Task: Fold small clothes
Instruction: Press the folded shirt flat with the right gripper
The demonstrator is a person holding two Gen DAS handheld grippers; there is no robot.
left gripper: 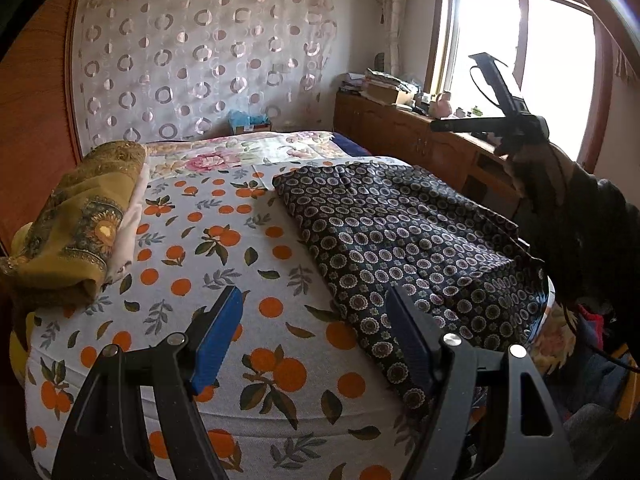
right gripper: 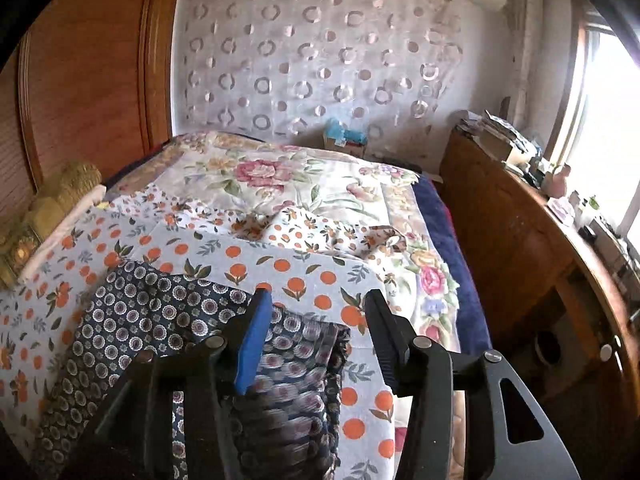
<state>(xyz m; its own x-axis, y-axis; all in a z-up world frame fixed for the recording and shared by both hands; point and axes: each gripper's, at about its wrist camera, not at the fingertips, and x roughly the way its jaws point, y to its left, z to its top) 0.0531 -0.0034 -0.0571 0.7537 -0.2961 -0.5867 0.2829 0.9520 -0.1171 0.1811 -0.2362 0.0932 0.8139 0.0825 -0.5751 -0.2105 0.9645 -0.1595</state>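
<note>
A dark navy garment (left gripper: pixel 400 240) printed with small flower rings lies spread on the right part of the orange-print sheet (left gripper: pixel 224 240). My left gripper (left gripper: pixel 314 294) hovers open above the sheet, its right blue pad over the garment's near left edge, with nothing held. A hand in a dark sleeve holds my right gripper (left gripper: pixel 456 91) high above the garment's far right side, jaws wide apart. In the right wrist view the right gripper (right gripper: pixel 318 296) is open over the garment (right gripper: pixel 152 312). A blurred fold of the cloth lies below the jaws, and the pads are not pressing on it.
A folded mustard cloth on a white one (left gripper: pixel 80 220) sits at the bed's left edge. A floral quilt (right gripper: pixel 280 176) and a crumpled small-print cloth (right gripper: pixel 320 232) lie further back. A wooden cabinet (right gripper: pixel 520 240) runs along the right under the window. Clothes are piled at the lower right (left gripper: pixel 592 320).
</note>
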